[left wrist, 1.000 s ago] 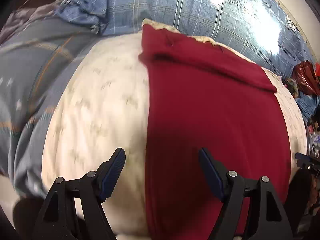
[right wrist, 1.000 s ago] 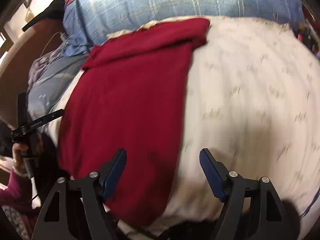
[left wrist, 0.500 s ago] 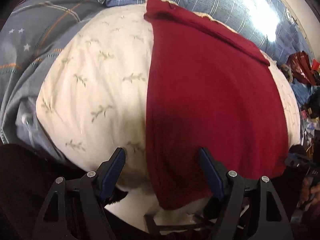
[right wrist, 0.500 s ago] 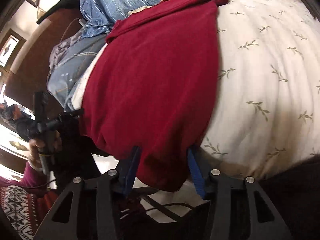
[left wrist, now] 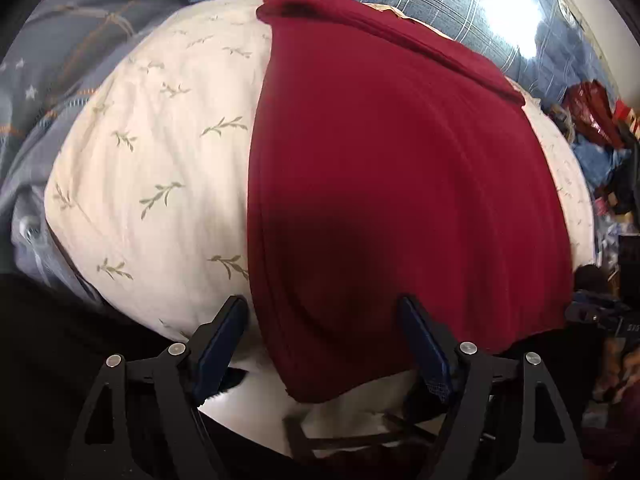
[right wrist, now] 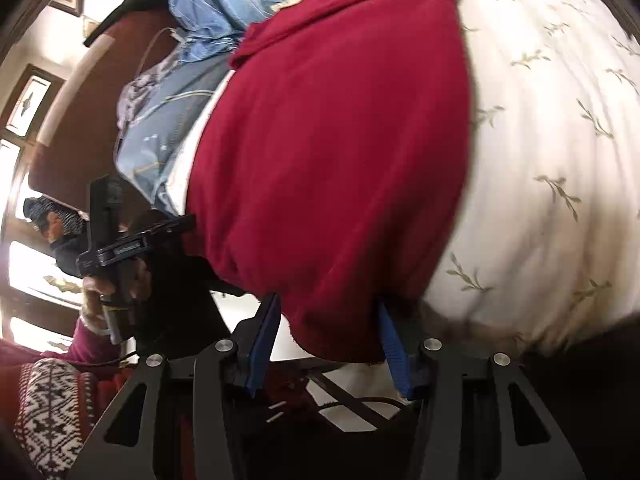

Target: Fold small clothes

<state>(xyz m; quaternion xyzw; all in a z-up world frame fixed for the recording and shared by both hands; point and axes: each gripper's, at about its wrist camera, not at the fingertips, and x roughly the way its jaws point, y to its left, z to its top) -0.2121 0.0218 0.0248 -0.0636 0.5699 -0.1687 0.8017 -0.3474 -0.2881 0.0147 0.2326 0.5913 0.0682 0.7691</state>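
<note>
**Both grippers now at the near hem of the red garment**

Going left to right; far left there's the grey-blue star-print bedding (left wrist: 48,92), then the cream leaf-print pillow (left wrist: 160,160) that everything sits on; the red garment (left wrist: 400,180) lies flat on it, its far end doubled over, its near hem hanging off the pillow's front edge

The left gripper (left wrist: 322,344) stands wide open, jaws straddling the left hem corner, not visibly pinching anything; a second ago it looked out over the middle of the pillow with the hem out of frame, so it has pulled back and dropped to the edge

Further right, the right gripper (right wrist: 326,340) is the bigger change; a second ago it was spread wide above the cloth, half a second ago it was narrowing on the hem, and now its jaws sit narrow with the red hem bunched between them; I'd say it's holding the fabric, though the actual pad contact is hidden by the cloth

What that means, as I read it: the right corner looks grabbed, the left one isn't yet; once both are held, the hem can get lifted toward the far end for a fold
</note>
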